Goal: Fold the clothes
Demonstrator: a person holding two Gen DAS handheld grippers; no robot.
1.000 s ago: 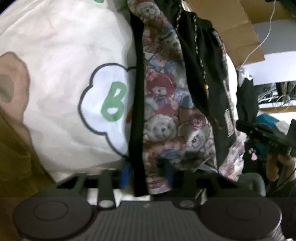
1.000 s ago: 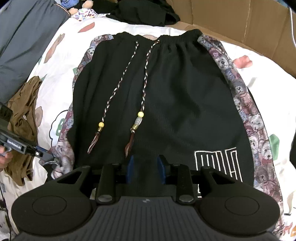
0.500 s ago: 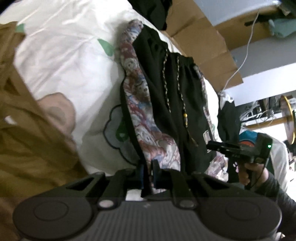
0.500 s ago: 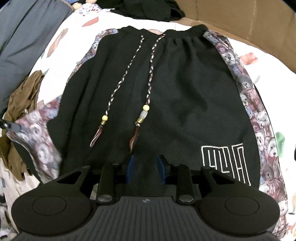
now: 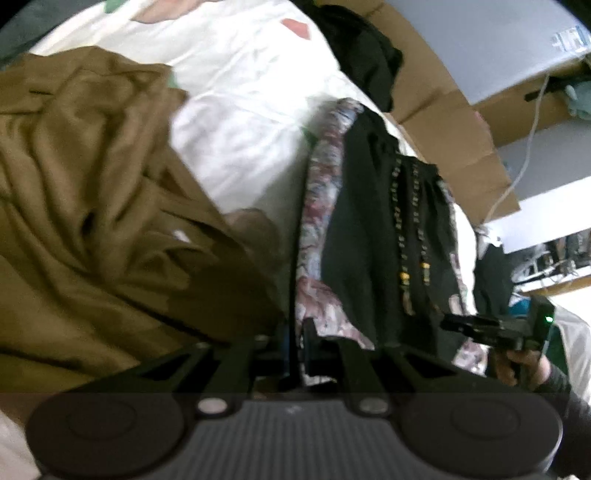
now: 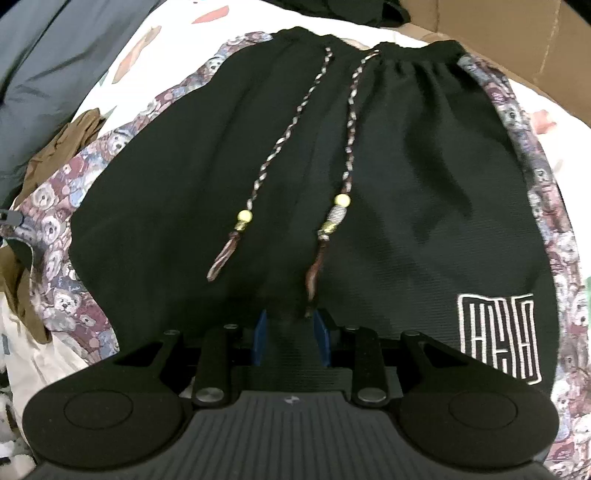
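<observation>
Black shorts (image 6: 406,192) with teddy-bear side panels, braided drawstrings (image 6: 280,147) and a white logo (image 6: 496,338) lie on a white printed sheet (image 6: 122,74). My right gripper (image 6: 290,338) has its blue pads apart around the bottom hem at the middle of the shorts. My left gripper (image 5: 295,343) is shut on the bear-print left hem corner (image 5: 321,317) and holds it pulled out sideways. The shorts (image 5: 369,229) stretch away from it in the left wrist view, where the right gripper (image 5: 491,328) shows at the right.
A brown garment (image 5: 92,206) is crumpled left of the shorts, and it also shows in the right wrist view (image 6: 62,147). A black garment (image 5: 365,55) lies at the far end. Cardboard (image 6: 517,33) walls the far side. A grey cloth (image 6: 44,66) lies at the far left.
My left gripper closed on the bear-print hem corner and pulled it outward to the left, toward the brown garment. My right gripper moved closer in over the hem, pads still apart.
</observation>
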